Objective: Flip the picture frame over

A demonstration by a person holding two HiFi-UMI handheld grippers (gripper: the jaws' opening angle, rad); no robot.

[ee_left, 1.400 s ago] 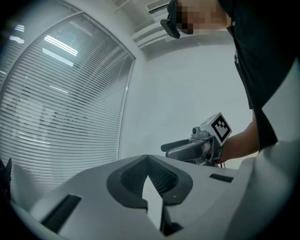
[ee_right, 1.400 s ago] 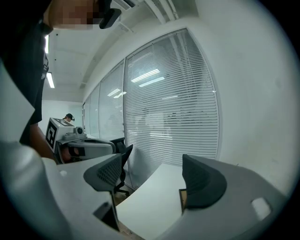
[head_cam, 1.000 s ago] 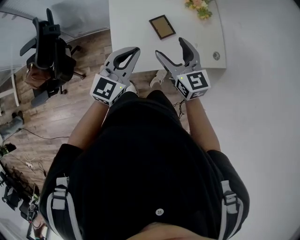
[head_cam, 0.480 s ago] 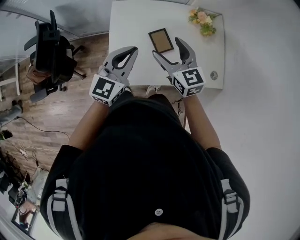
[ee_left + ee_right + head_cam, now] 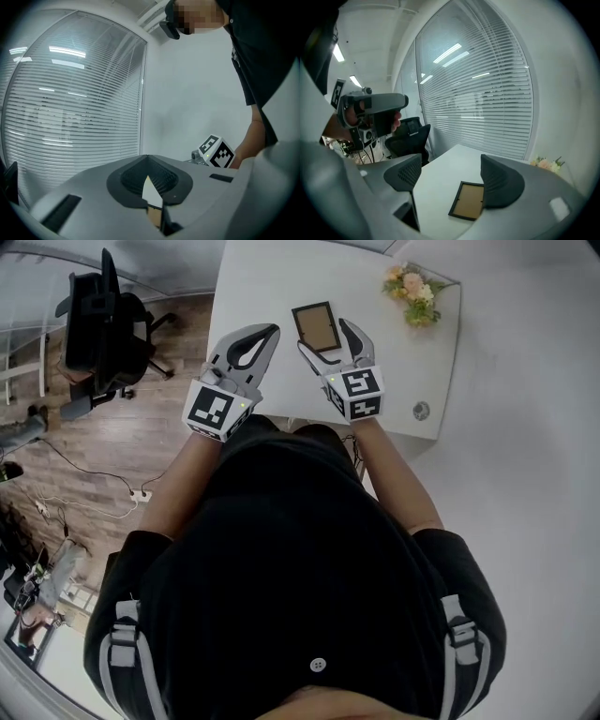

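Picture frame (image 5: 316, 326) lies flat on the white table (image 5: 253, 282), dark border, brown panel up. I can't tell whether that's the front or the backing. In the right gripper view the frame (image 5: 468, 206) sits low between your jaws, with its right edge tucked behind the right pad.

Right gripper (image 5: 324, 336) is spread wide at the frame's near edge, and no contact is visible. Left gripper (image 5: 270, 332) is pressed together with nothing in it, held off to the left of the frame. Its own view confirms the tips (image 5: 148, 157) meet on nothing.

What could go wrong:
- The frame is flat on a smooth top, so there's little edge to grab. Come down too steep and the jaws probably skate over the border or shove the frame away across the table.
- The frame looks off-centre toward your right jaw (image 5: 450, 180). Close like that and one pad likely hits first and spins the frame instead of pinching it.
- Pinch only a corner and it may pivot in the jaws partway through the flip and slap down or drop.
- A hard push could send it sliding toward the flowers (image 5: 412, 285) on the right corner, though they're well apart from it now.
- The left gripper does nothing where it is. With no brace on the far side, the frame is free to slide.
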